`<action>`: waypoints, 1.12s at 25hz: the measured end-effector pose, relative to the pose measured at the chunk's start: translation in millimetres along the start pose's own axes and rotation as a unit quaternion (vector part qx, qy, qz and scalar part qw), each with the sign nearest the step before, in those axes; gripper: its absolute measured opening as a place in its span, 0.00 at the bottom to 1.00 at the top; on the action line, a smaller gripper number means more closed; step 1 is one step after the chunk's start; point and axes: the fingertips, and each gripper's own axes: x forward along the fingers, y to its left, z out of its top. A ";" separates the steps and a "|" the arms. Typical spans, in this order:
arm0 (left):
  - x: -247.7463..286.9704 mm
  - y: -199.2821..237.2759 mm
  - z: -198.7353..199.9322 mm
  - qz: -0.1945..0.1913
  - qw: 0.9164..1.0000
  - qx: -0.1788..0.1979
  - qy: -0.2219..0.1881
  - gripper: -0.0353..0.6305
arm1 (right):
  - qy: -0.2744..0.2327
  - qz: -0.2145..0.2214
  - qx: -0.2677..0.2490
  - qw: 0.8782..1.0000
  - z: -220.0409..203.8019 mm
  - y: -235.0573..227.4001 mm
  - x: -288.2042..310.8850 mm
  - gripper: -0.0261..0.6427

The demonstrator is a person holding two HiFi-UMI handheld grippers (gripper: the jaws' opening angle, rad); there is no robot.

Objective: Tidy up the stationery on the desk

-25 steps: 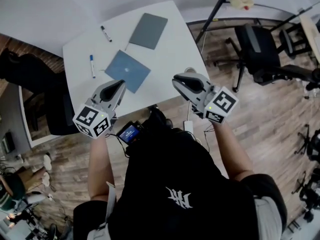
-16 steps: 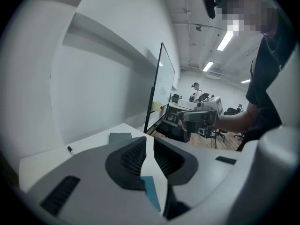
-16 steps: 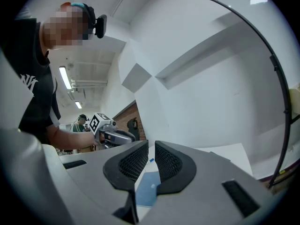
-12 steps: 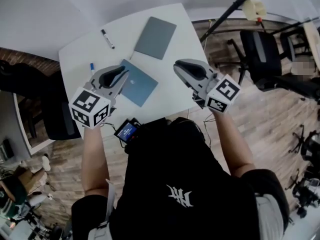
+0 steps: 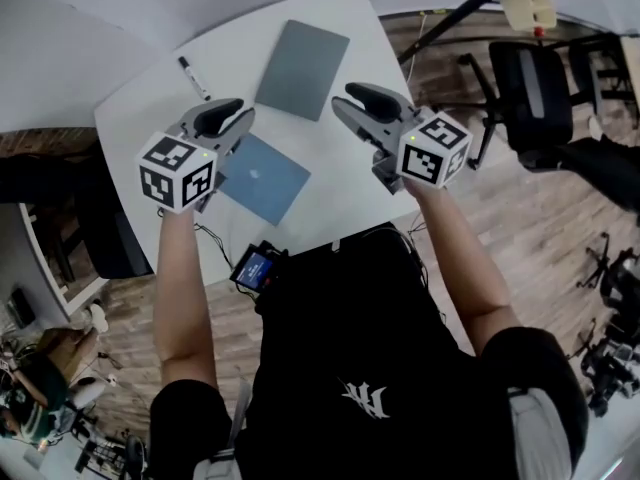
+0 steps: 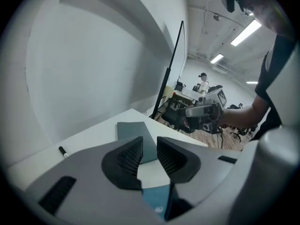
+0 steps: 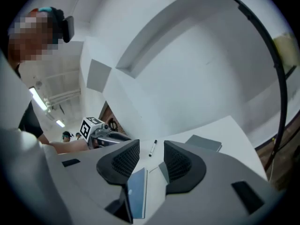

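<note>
Both tools have come forward from the near edge and now hang over the table (image 5: 350,183), so the tidying looks about to begin, with nothing picked up yet. The left tool (image 6: 149,154) hovers by the blue notebook (image 5: 262,176), jaws slightly parted and empty. The right tool (image 7: 151,159), also parted and empty, is near the grey notebook (image 5: 302,68). Both notebooks lie flat and closed, askew to each other. A capped black marker (image 5: 192,78) lies at the far left.
</note>
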 end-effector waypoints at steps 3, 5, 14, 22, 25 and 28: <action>23.9 17.5 -13.6 0.000 1.000 -0.010 0.026 0.20 | 0.011 0.002 0.061 0.998 -17.3 -24.8 16.7 0.28; 37.1 31.5 -19.9 0.001 0.999 -0.019 0.036 0.21 | 0.021 -0.009 0.088 0.996 -28.6 -39.8 26.5 0.29; 85.2 70.5 -33.6 0.000 0.995 -0.052 0.088 0.23 | 0.082 -0.075 0.202 0.973 -69.9 -94.3 47.0 0.31; 110.1 97.5 -68.7 -0.002 0.988 -0.090 0.127 0.25 | 0.127 -0.123 0.266 0.948 -110.9 -112.0 63.6 0.31; 115.2 102.1 -72.7 -0.001 0.986 -0.105 0.133 0.25 | 0.136 -0.125 0.275 0.944 -116.2 -112.2 69.0 0.31; 118.4 104.0 -75.7 -0.003 0.984 -0.108 0.140 0.25 | 0.141 -0.125 0.280 0.941 -117.9 -111.7 73.9 0.31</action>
